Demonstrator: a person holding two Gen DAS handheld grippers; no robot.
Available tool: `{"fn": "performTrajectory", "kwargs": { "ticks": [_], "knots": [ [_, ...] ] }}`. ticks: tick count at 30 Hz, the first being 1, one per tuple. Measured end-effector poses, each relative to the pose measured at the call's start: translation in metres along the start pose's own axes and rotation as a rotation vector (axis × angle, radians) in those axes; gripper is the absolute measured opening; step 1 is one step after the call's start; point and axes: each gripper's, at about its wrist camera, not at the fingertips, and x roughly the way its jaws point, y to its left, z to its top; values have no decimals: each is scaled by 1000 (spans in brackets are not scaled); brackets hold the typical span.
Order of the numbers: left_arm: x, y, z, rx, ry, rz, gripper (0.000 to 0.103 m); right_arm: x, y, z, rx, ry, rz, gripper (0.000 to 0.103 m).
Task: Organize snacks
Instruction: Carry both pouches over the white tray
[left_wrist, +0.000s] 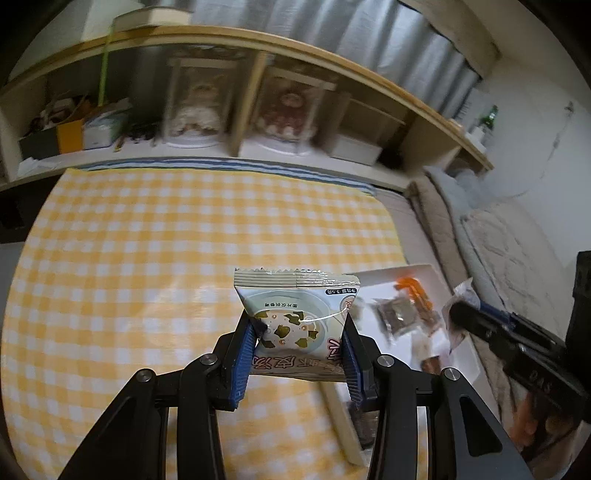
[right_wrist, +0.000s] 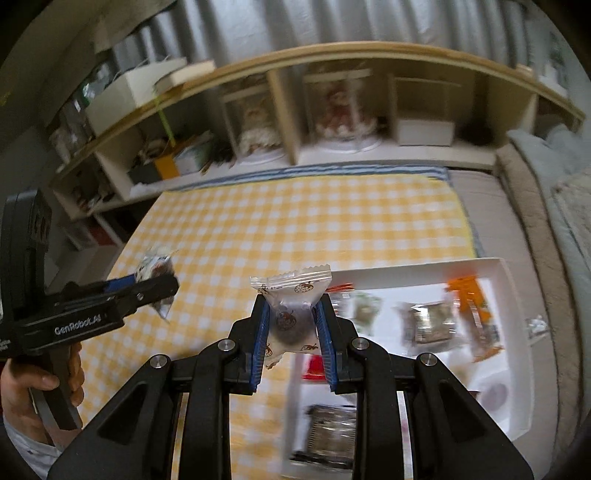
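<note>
My left gripper (left_wrist: 299, 328) is shut on a pale soup packet (left_wrist: 295, 314) printed with a bowl picture, held above the yellow checked cloth (left_wrist: 166, 258). My right gripper (right_wrist: 291, 314) is shut on a clear-wrapped dark round snack (right_wrist: 291, 321), held over the left edge of a white tray (right_wrist: 517, 369). The tray holds several snacks: an orange packet (right_wrist: 469, 295), a silvery packet (right_wrist: 428, 321) and others, blurred. The left gripper with its packet also shows in the right wrist view (right_wrist: 159, 280). The right gripper shows at the right of the left wrist view (left_wrist: 458, 314).
A low wooden shelf (left_wrist: 240, 147) with boxed dolls, boxes and clutter runs along the far side of the cloth. Bedding and a grey mattress (right_wrist: 517, 221) lie to the right. The tray also shows in the left wrist view (left_wrist: 388, 280).
</note>
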Motion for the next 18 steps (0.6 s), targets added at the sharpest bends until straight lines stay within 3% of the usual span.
{"fn": "performTrajectory", "kwargs": {
  "ticks": [7, 13, 18],
  "knots": [
    [28, -34, 5, 17, 29, -54, 42, -17, -59, -13, 96, -12, -57, 26],
    [86, -62, 10, -4, 93, -105, 42, -13, -108, -32, 165, 17, -108, 26],
    [139, -85, 11, -1, 164, -100, 42, -3, -139, -47, 228, 36, -104, 26]
  ]
}}
